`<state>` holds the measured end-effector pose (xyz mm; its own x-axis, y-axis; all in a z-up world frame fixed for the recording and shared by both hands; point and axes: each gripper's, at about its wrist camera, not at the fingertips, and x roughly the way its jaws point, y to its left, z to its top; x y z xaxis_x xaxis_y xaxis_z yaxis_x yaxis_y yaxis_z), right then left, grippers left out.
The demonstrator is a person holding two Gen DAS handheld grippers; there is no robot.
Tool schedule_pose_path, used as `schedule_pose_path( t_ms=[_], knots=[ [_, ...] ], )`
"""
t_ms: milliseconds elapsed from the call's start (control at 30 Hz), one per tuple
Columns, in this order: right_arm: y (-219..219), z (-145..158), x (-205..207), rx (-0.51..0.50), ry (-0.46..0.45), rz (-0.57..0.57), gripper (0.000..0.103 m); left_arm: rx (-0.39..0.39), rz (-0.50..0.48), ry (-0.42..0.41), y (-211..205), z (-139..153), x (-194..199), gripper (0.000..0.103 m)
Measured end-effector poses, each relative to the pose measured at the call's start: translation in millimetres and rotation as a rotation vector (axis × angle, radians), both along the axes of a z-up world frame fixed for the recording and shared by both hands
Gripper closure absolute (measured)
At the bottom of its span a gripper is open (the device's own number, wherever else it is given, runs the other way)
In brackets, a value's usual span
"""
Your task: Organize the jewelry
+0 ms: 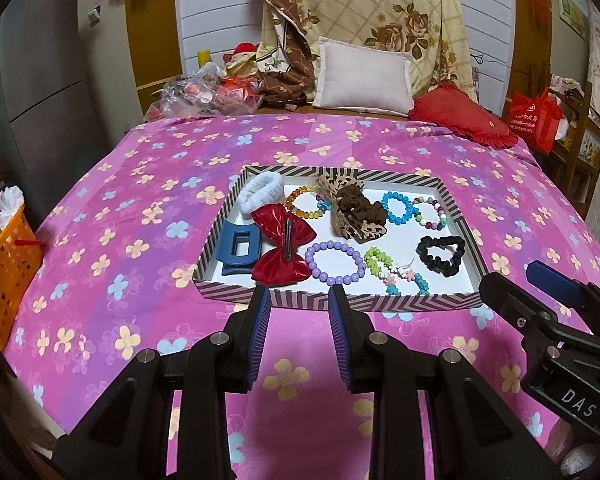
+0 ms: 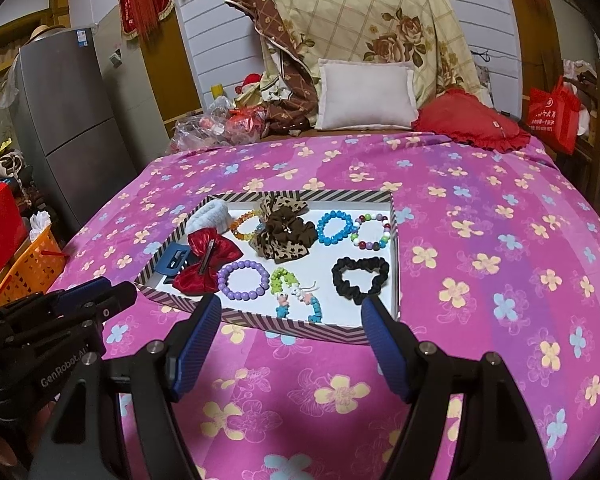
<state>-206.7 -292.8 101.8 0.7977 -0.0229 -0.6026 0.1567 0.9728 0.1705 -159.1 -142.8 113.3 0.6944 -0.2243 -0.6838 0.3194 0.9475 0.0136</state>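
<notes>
A striped shallow tray [image 1: 420, 303] [image 2: 300, 326] lies on the pink flowered bedspread [image 1: 140, 200]. It holds a red bow clip [image 1: 284, 248] [image 2: 208, 264], a blue claw clip [image 1: 236, 248], a purple bead bracelet [image 1: 312, 258] [image 2: 224, 280], a black scrunchie [image 1: 424, 250] [image 2: 340, 276], a brown leopard scrunchie [image 1: 356, 208] and several more bead bracelets. My left gripper [image 1: 298, 300] [image 2: 96, 296] hovers at the tray's near rim, open and holding nothing. My right gripper [image 2: 290, 306] [image 1: 540, 288] stands wider open before the tray's near right part, also with nothing in it.
An orange basket [image 1: 8, 264] [image 2: 36, 264] stands off the bed's left edge, beside a grey fridge [image 1: 40, 100]. At the headboard are a white pillow [image 1: 364, 80], a red cushion [image 1: 460, 120] and a plastic bag of clutter [image 1: 204, 92]. A red bag [image 1: 536, 120] hangs at the right.
</notes>
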Motion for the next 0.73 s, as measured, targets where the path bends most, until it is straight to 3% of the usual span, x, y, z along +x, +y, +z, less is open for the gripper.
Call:
schedule_pose_path(
  t_ms=[733],
  knots=[
    [-18.7,-6.6,0.3,0.014,0.012,-0.036,0.027,-0.001,-0.006,0.000,2.6,-3.4,6.0,0.082]
  ],
)
